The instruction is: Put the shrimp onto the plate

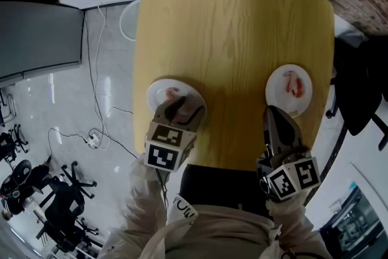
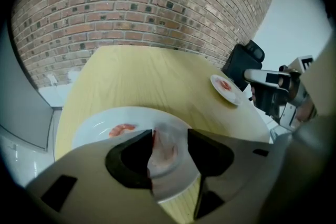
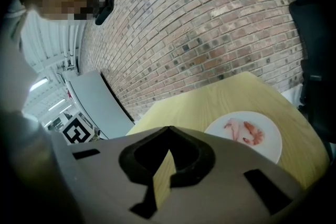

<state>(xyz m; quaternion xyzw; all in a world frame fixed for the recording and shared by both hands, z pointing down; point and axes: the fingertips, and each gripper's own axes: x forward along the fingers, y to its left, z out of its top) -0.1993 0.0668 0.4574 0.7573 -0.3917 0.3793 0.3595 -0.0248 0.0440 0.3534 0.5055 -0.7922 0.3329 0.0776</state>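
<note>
A pale shrimp sits between the wide-apart jaws of the left tongs, over the near plate. Another shrimp lies left of them. The right tongs are closed on nothing, with the far plate ahead to their right.

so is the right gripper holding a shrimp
No, the right gripper is shut with nothing between its jaws.

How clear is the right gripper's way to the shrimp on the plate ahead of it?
Probably clear: only bare table lies between the right gripper and the shrimp on that plate, though its jaws are shut and must open first.
</note>
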